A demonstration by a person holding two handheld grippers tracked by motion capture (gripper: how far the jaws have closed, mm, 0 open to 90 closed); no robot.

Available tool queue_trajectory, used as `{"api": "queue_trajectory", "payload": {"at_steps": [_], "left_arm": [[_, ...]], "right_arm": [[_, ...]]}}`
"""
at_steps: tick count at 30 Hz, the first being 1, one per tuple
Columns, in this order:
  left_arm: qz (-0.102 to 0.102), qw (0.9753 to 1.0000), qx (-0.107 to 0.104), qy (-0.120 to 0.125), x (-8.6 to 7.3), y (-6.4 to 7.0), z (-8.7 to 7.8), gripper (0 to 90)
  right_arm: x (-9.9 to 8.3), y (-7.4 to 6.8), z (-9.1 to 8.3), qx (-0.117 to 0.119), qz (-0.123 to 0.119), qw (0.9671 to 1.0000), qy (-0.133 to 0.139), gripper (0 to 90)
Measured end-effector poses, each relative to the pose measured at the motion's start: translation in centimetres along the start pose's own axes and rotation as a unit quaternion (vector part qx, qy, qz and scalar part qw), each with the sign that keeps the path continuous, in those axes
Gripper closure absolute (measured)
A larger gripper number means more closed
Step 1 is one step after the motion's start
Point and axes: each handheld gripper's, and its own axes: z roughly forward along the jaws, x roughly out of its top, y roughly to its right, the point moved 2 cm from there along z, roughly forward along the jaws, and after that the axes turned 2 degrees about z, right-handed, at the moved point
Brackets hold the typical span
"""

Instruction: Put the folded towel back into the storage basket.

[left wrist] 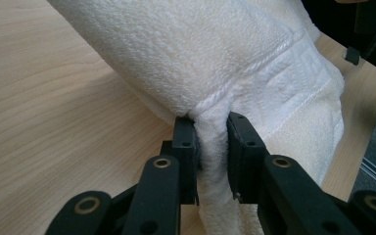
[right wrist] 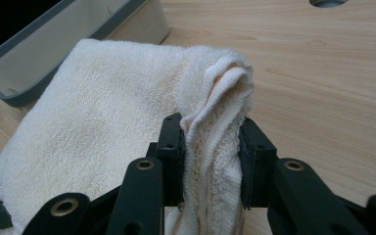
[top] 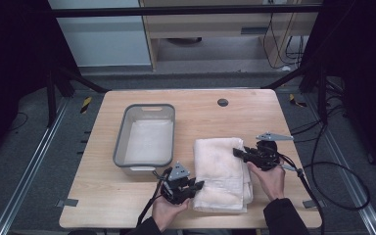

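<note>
A folded cream towel (top: pixel 221 171) lies on the wooden table, right of centre near the front edge. My left gripper (top: pixel 197 185) is at its front left corner, shut on a pinched fold of the towel (left wrist: pixel 254 54); the cloth is squeezed between the two jaws. My right gripper (top: pixel 236 152) is at the towel's far right edge, shut on a bunched stack of the towel's (right wrist: pixel 103 112) layers. In the left gripper view my left gripper (left wrist: pixel 211 147) grips a narrow ridge of cloth. In the right gripper view my right gripper (right wrist: pixel 211 156) clamps the folded edge.
An empty grey tub (top: pixel 122 142) stands left of the towel, close to my left gripper; its rim (right wrist: pixel 24 93) shows behind the towel in the right gripper view. A round hole (top: pixel 223 102) sits in the table (top: pixel 103 196) at the back. Cables trail off the right side.
</note>
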Motion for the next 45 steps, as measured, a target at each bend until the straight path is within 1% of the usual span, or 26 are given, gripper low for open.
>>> {"api": "queue_trajectory", "payload": {"at_steps": [4,6,12,15,17,20,23,25,26,29,30,32,33,35,36,38,42,45], "left_arm": [[0.001,1.0,0.0,0.007,0.4,0.0,-0.4,75.6],[0.003,1.0,-0.001,0.009,0.6,0.1,-0.5,75.6],[0.01,0.9998,0.0,0.016,1.1,0.1,-0.8,75.6],[0.014,0.9997,0.003,0.02,1.4,0.1,-1.1,75.6],[0.013,0.9996,0.003,0.025,1.5,0.1,-1.2,75.6],[0.016,0.9993,0.004,0.032,2.1,0.0,-1.7,75.6],[0.016,0.9992,0.005,0.036,2.3,0.0,-1.9,75.6],[0.018,0.999,0.007,0.04,2.6,-0.2,-2.2,75.6],[0.017,0.9989,0.008,0.044,2.8,-0.3,-2.4,75.6],[0.019,0.9988,0.008,0.045,3.0,-0.4,-2.7,75.6],[0.023,0.9985,0.011,0.048,3.2,-0.5,-2.9,75.6],[0.024,0.9984,0.011,0.051,3.4,-0.6,-3.1,75.6],[0.024,0.9983,0.012,0.052,3.5,-0.7,-3.2,75.6],[0.026,0.9982,0.012,0.052,3.5,-0.7,-3.3,75.6],[0.025,0.998,0.013,0.056,3.7,-0.8,-3.4,75.6],[0.025,0.9979,0.014,0.057,3.8,-0.9,-3.5,75.6],[0.025,0.9975,0.014,0.065,4.2,-1.0,-3.9,75.6],[0.029,0.9972,0.015,0.067,4.6,-1.1,-4.2,75.6]], "right_arm": [[0.4,-0.2,-0.3,0.0,-0.004,1.0,0.007,68.0],[0.5,-0.2,-0.4,0.004,0.0,0.9999,0.01,68.1],[0.8,-0.2,-0.7,0.004,0.001,0.9998,0.018,68.1],[1.2,-0.5,-0.8,0.001,-0.005,0.9997,0.023,68.1],[1.3,-0.5,-0.9,0.001,-0.005,0.9997,0.025,68.1],[1.9,-0.8,-1.2,0.003,-0.007,0.9993,0.035,68.1],[2.3,-1.0,-1.3,0.003,-0.011,0.9991,0.04,68.1],[2.9,-1.4,-1.4,0.001,-0.018,0.9988,0.046,68.1],[3.0,-1.5,-1.4,0.001,-0.018,0.9987,0.048,68.1],[3.4,-1.7,-1.4,0.0,-0.022,0.9984,0.051,68.1],[3.6,-1.8,-1.4,0.0,-0.023,0.9983,0.054,68.1],[3.9,-2.1,-1.4,-0.002,-0.027,0.998,0.057,68.1],[4.0,-2.2,-1.4,-0.001,-0.025,0.998,0.058,68.1],[4.2,-2.3,-1.4,-0.003,-0.028,0.9978,0.06,68.1],[4.6,-2.5,-1.4,-0.006,-0.034,0.9975,0.061,68.1],[4.7,-2.6,-1.5,-0.006,-0.034,0.9975,0.061,68.1],[5.3,-2.9,-1.5,-0.005,-0.037,0.9968,0.071,68.1],[5.6,-3.0,-1.6,-0.005,-0.037,0.9965,0.074,68.1]]}}
